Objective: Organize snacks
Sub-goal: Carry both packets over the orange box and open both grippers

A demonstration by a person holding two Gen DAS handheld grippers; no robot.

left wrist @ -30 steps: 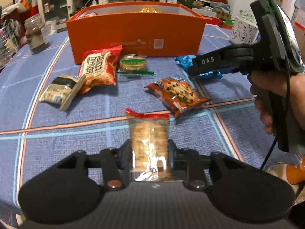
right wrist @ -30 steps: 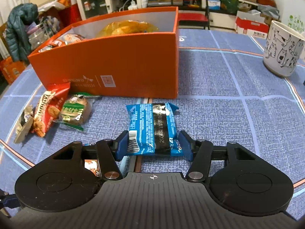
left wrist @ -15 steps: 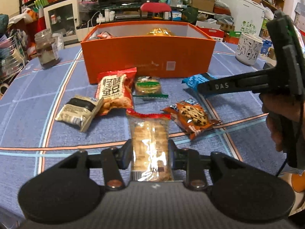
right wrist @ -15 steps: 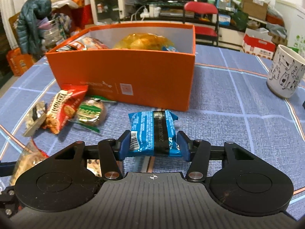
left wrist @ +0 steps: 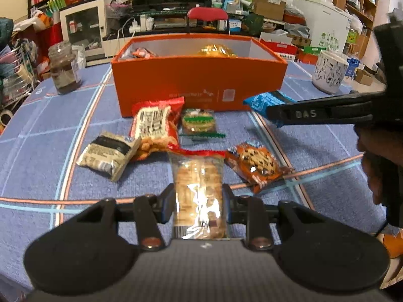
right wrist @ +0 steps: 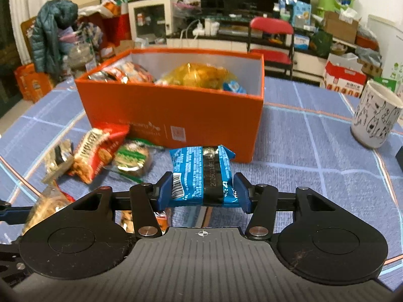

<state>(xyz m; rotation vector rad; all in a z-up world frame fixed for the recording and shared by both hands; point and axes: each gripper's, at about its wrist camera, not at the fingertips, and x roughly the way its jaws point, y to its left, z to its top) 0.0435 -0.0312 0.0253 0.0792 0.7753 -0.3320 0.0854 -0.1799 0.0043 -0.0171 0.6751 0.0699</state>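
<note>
orange box [left wrist: 199,85]: open-topped, upright on the blue cloth at the far side; holds a yellow bag [right wrist: 199,75], red-and-white packets [right wrist: 123,73] at its left end and a small blue packet [right wrist: 234,86] at its right.
clear cracker pack [left wrist: 199,193]: red top edge, clamped by its sides, lifted off the cloth.
blue packet [right wrist: 202,176]: barcode side up, clamped by its sides, raised near the box's right front corner.
red snack bag [left wrist: 156,128]: lying flat in front of the box.
green-labelled pastry [left wrist: 200,123]: just right of the red bag.
beige-and-black packet [left wrist: 108,154]: nearer, left of the red bag, touching it.
chocolate-chip cookie pack [left wrist: 257,166]: nearer, right.
</note>
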